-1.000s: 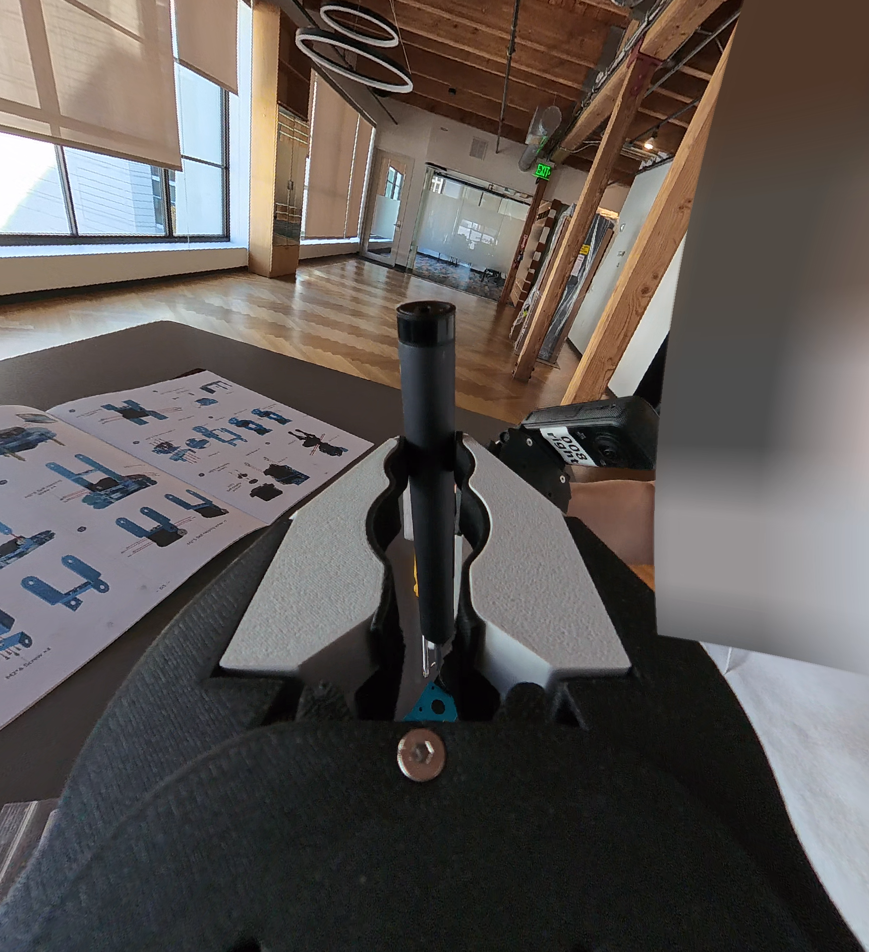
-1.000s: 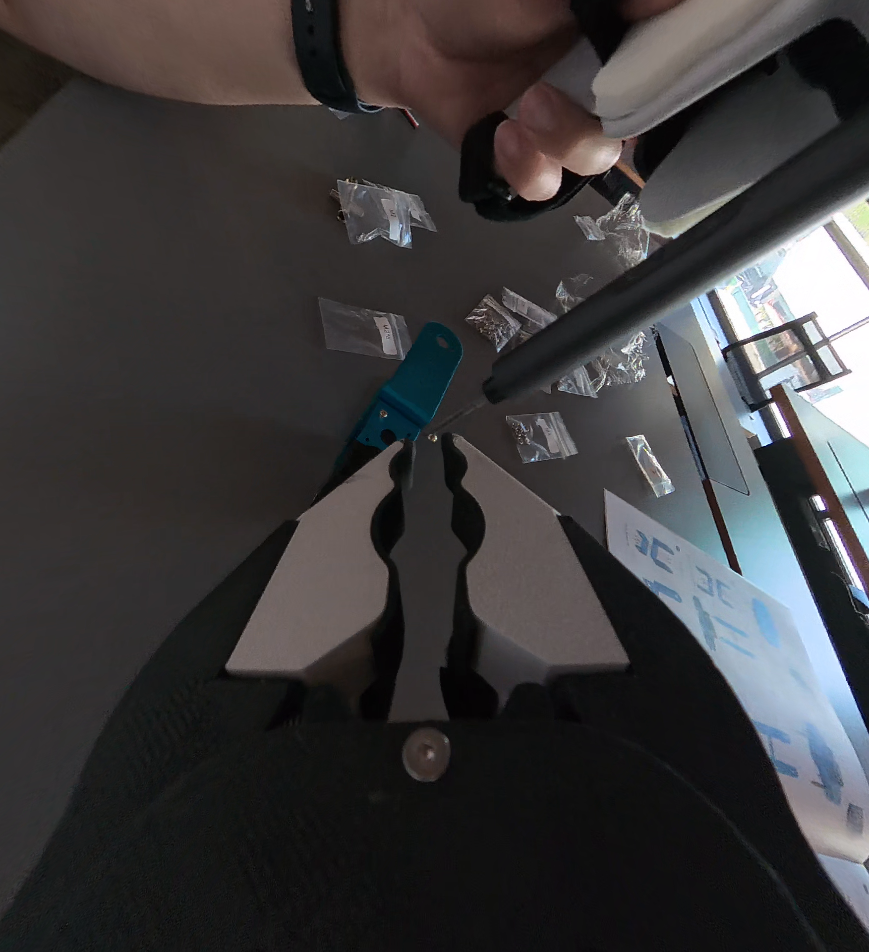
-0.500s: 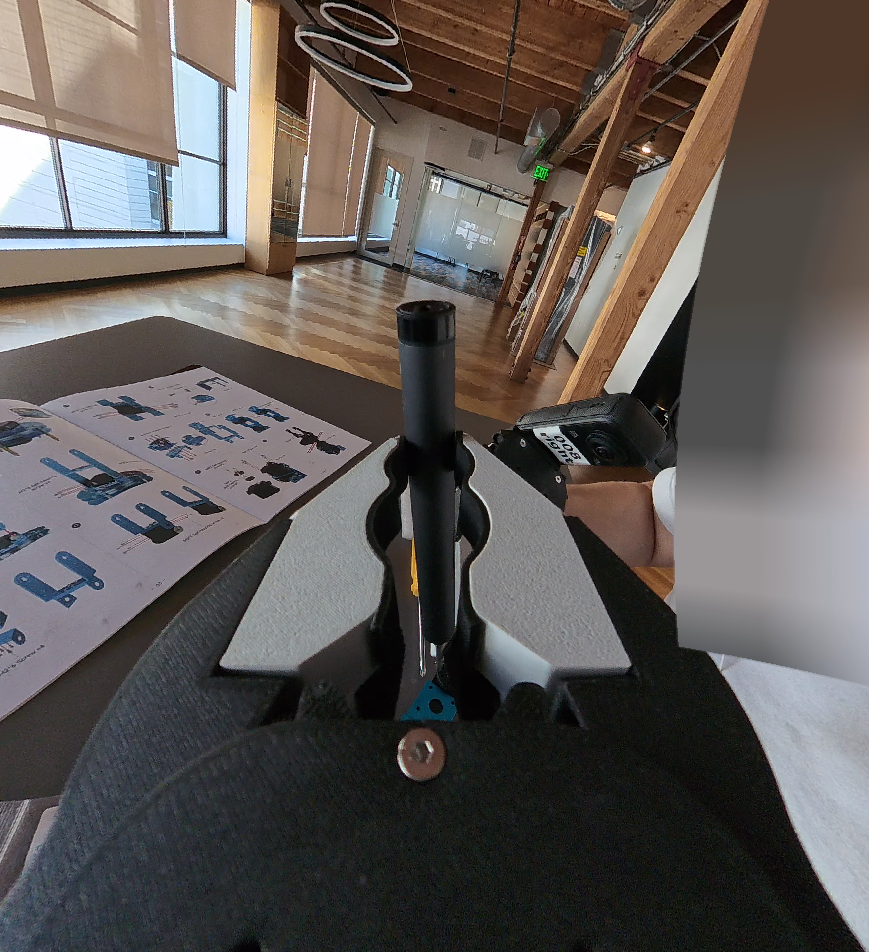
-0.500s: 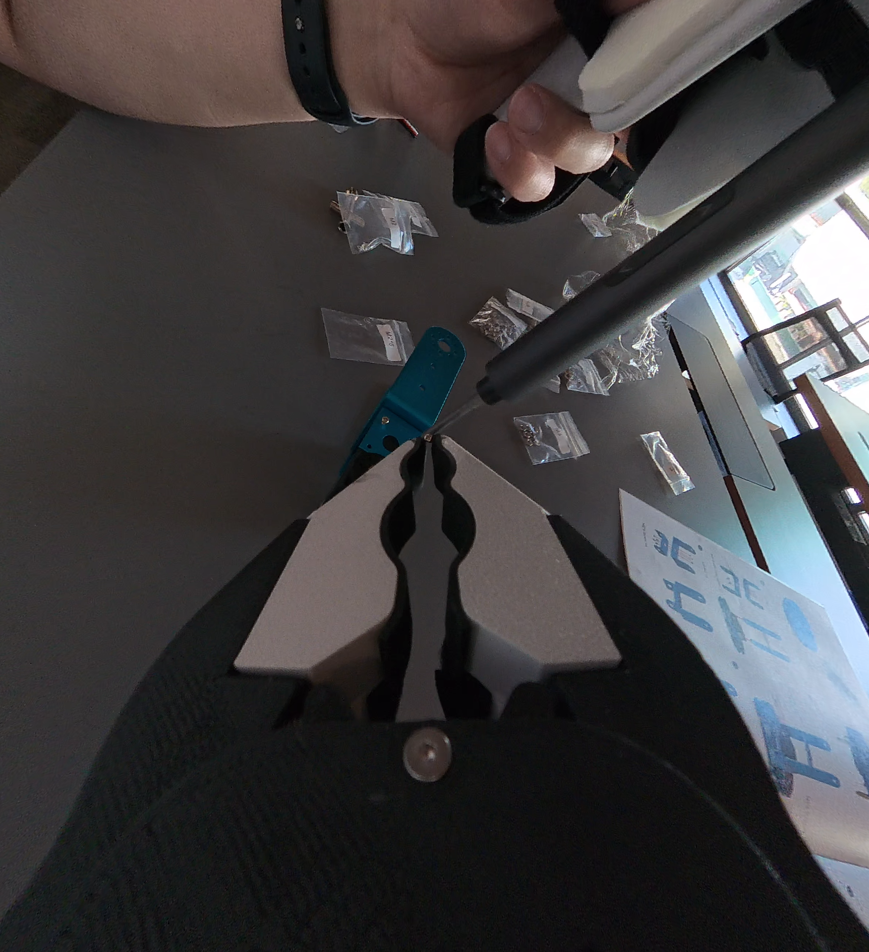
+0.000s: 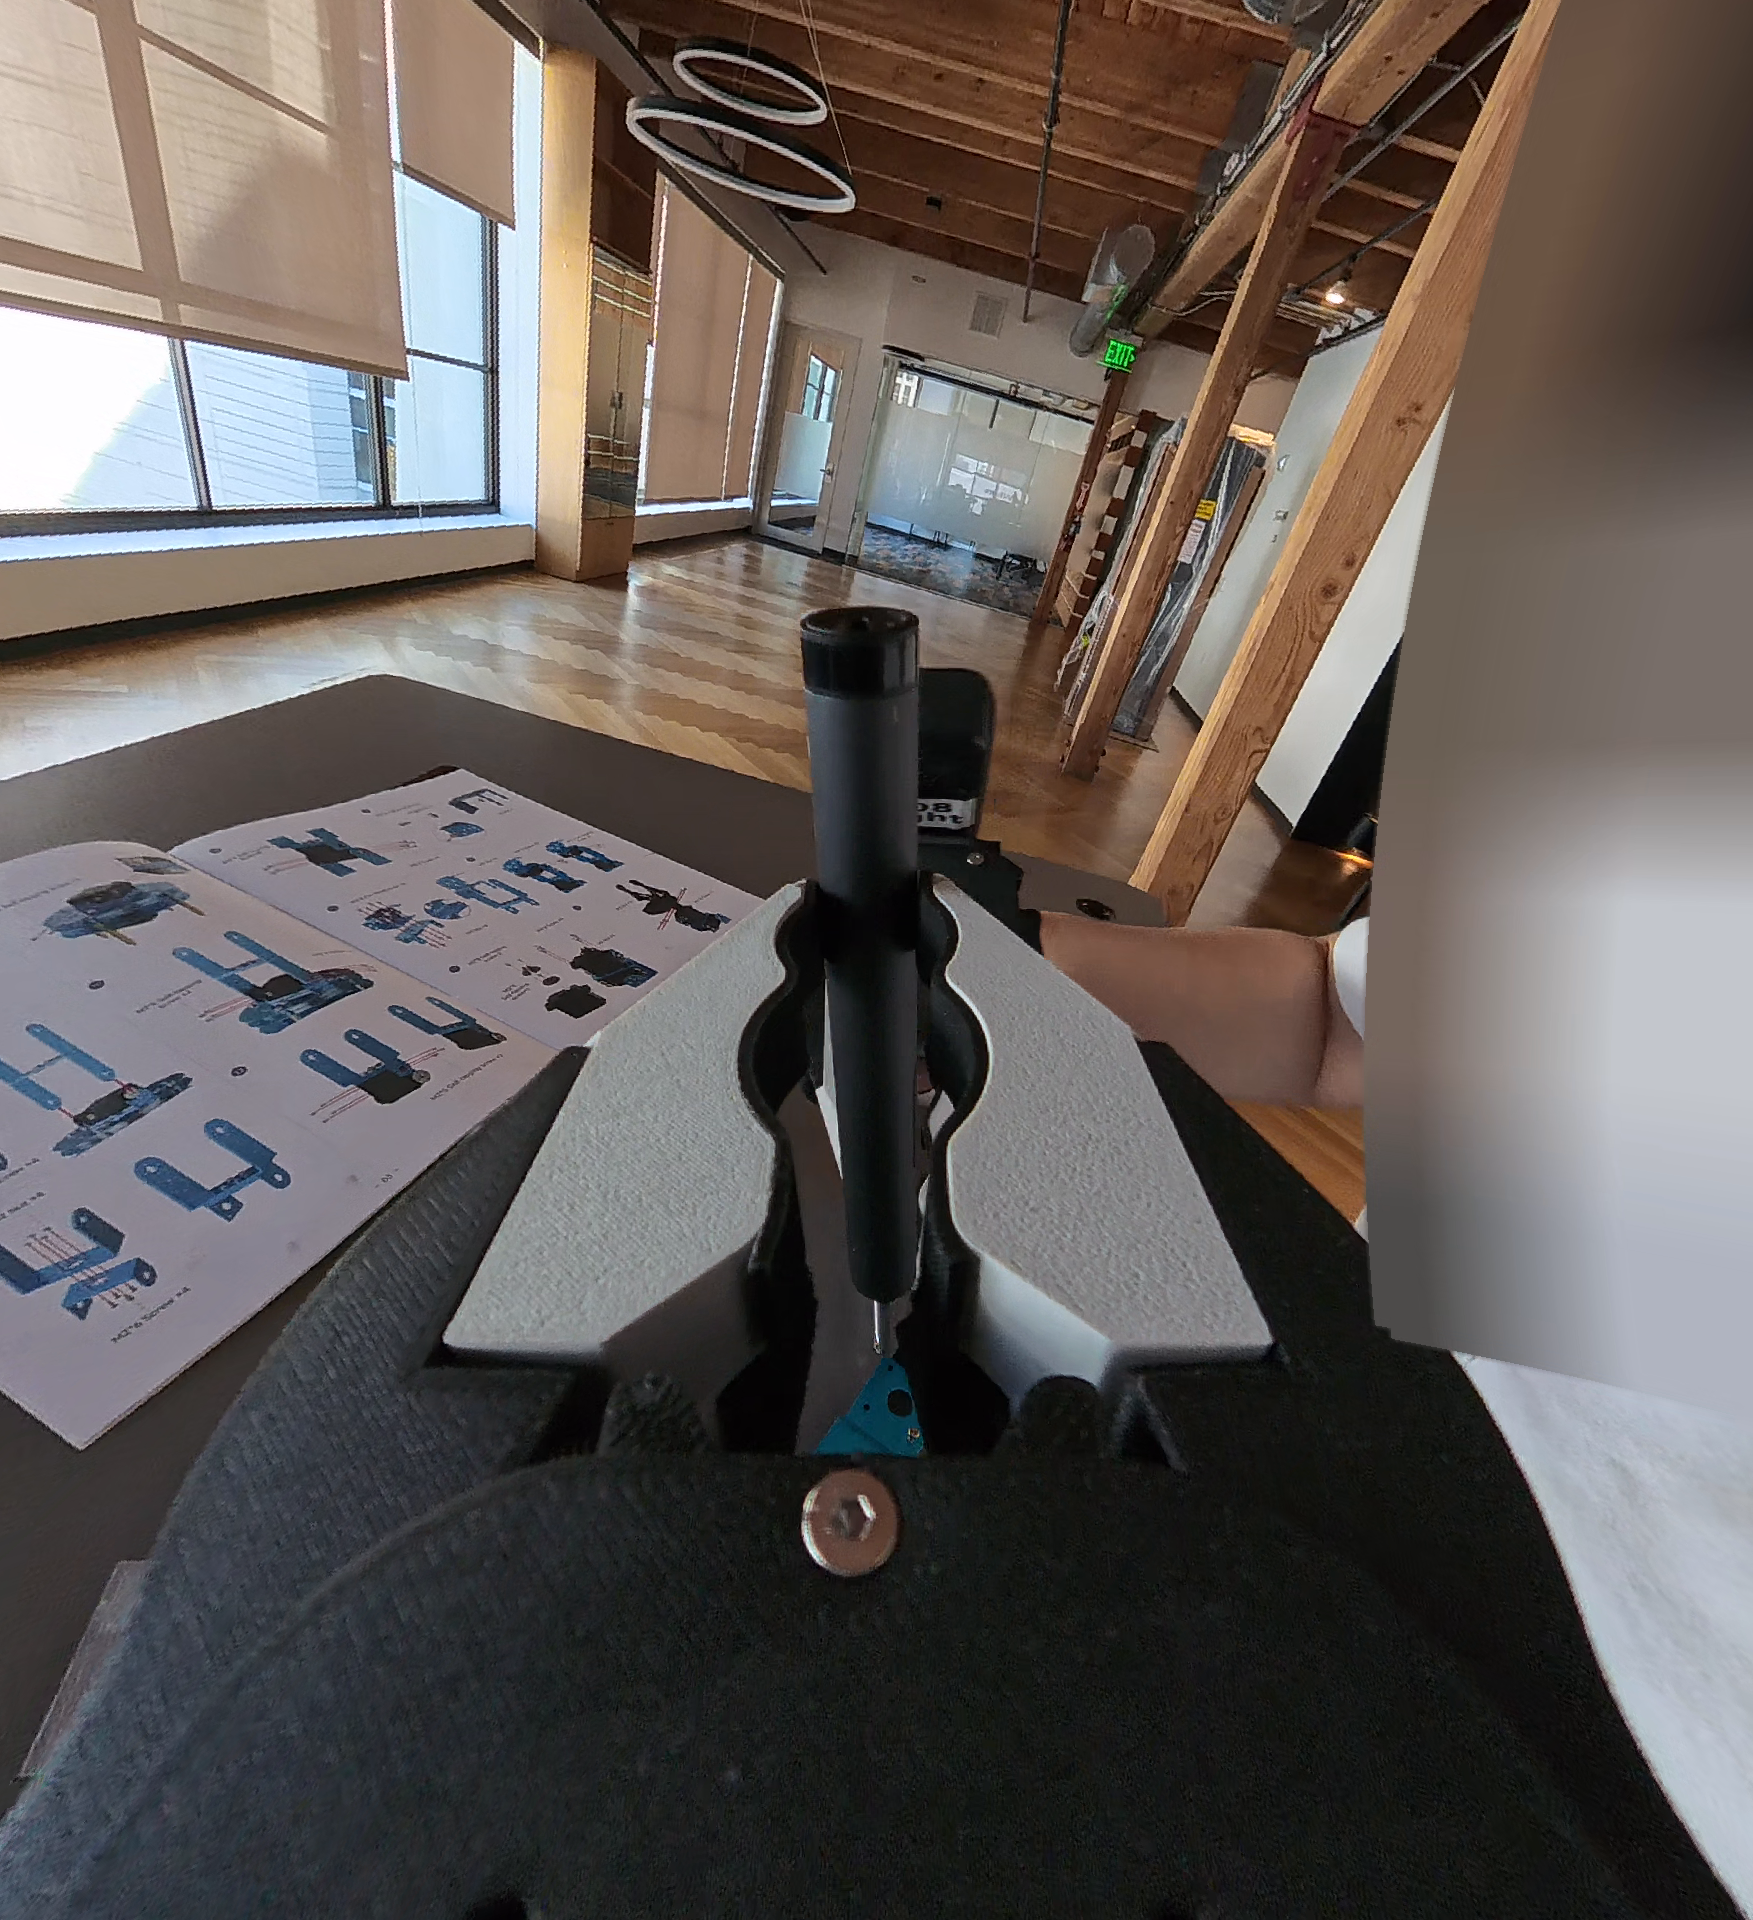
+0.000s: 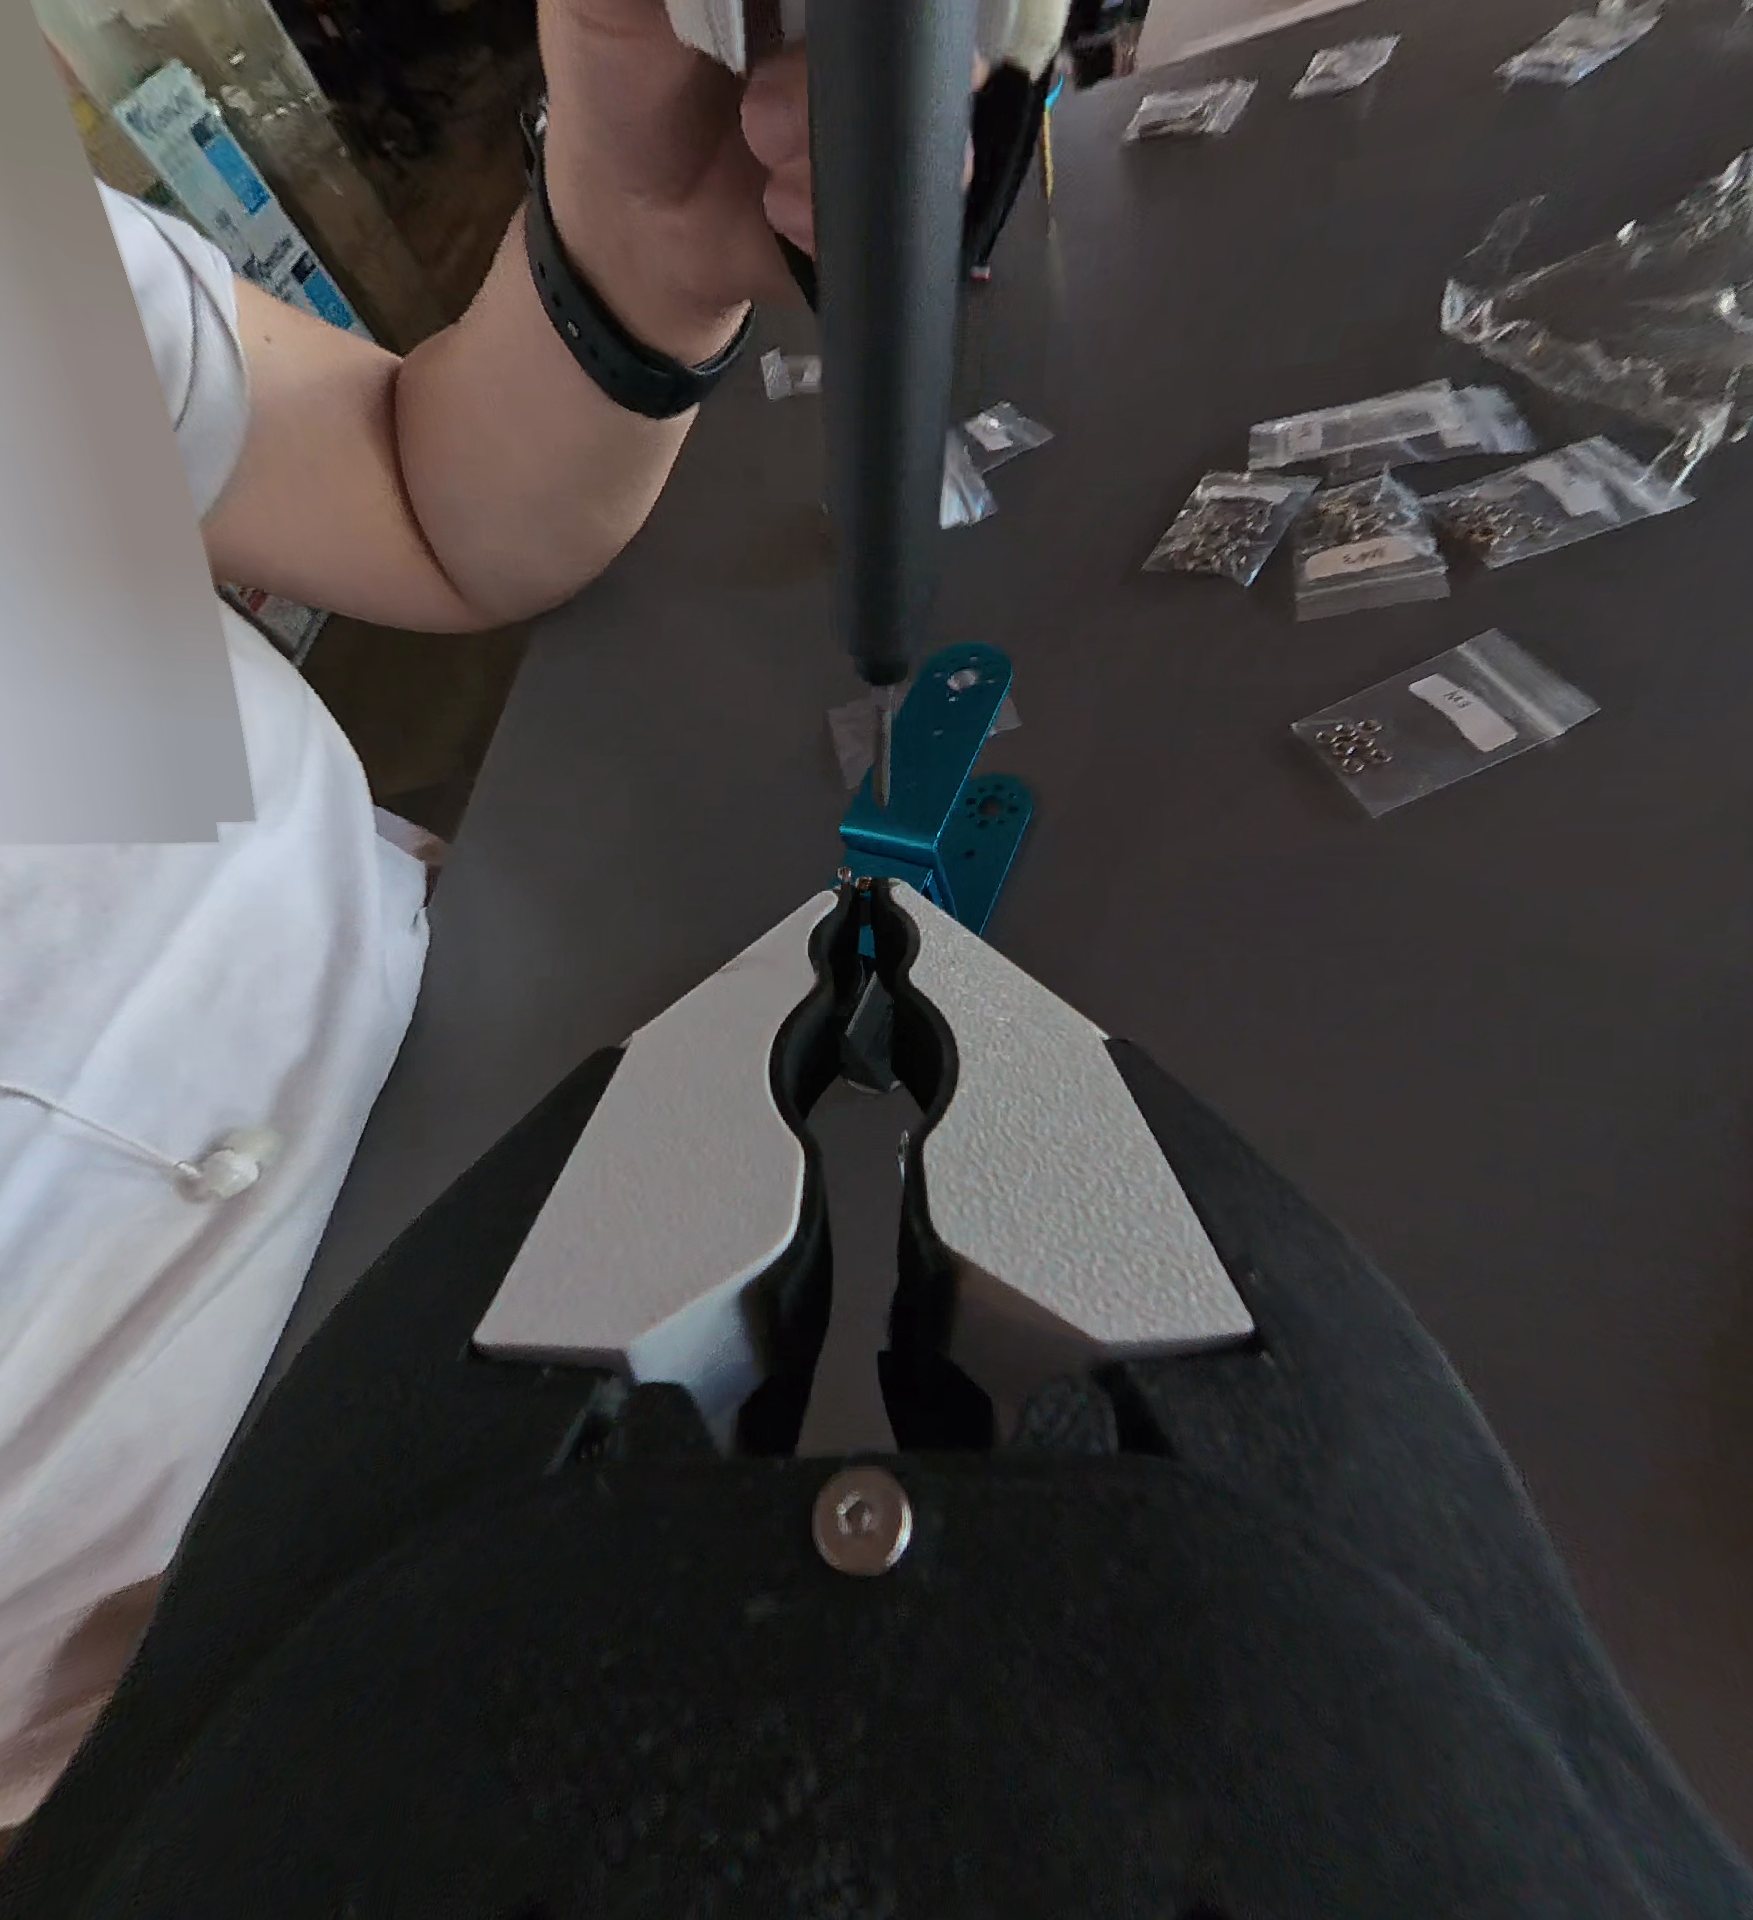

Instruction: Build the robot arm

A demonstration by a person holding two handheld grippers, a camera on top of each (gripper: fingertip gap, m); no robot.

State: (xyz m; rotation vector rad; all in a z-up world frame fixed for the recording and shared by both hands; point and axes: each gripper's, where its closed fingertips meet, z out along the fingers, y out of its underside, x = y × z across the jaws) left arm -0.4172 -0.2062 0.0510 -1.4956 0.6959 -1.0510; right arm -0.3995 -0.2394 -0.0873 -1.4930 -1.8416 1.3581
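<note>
My left gripper (image 5: 867,904) is shut on a black pen-shaped screwdriver (image 5: 867,1039). Its bit points down at a blue metal bracket (image 5: 882,1408) seen through the gap between the fingers. In the right wrist view the screwdriver (image 6: 887,364) comes in from above, with its bit against the upper arm of the blue bracket (image 6: 939,769) on the dark table. My right gripper (image 6: 864,888) is shut, its fingertips pinching a tiny screw at the bracket's near edge. A dark part shows between the fingers below.
An open instruction booklet (image 5: 228,1039) lies left on the dark table (image 6: 1371,1039). Several small clear bags of hardware (image 6: 1443,717) and a crumpled plastic bag (image 6: 1661,291) lie right. A person's forearm with a black wristband (image 6: 623,353) and white shirt are close on the left. One gripper's finger ends stand about 15 cm off the other's.
My right gripper went from slightly open to shut on the tiny screw and swung round to face the person. The screwdriver bit left the screw and now rests on the bracket.
</note>
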